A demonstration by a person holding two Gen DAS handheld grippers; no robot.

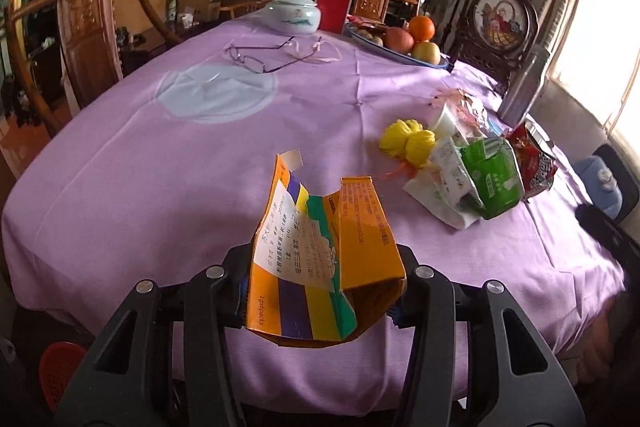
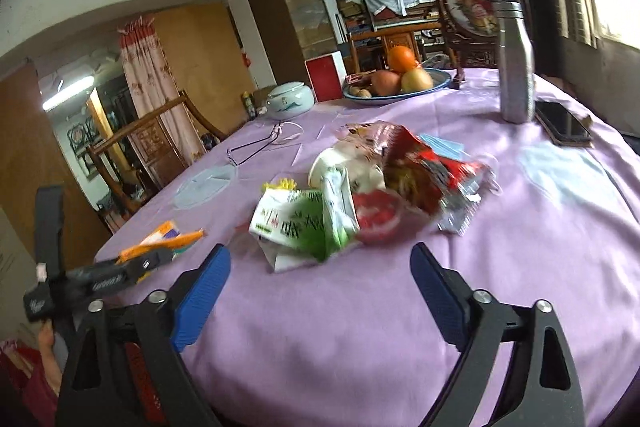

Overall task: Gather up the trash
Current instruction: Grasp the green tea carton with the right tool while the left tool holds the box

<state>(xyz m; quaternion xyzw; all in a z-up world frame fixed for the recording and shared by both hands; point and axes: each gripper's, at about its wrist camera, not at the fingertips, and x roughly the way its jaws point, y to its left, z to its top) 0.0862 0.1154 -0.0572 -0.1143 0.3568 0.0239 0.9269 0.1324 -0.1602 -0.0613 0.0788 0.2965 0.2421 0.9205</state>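
Meanwhile left tool point(image 1: 320, 291) grips orange carton point(image 1: 320, 259); right tool point(image 2: 320, 283) open near wrapper pile point(image 2: 360, 187)

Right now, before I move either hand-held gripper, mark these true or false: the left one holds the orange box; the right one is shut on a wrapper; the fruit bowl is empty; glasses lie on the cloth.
1. The left hand-held gripper holds the orange box: true.
2. The right hand-held gripper is shut on a wrapper: false, it is open with nothing between its pads.
3. The fruit bowl is empty: false, it holds fruit.
4. Glasses lie on the purple cloth: true.
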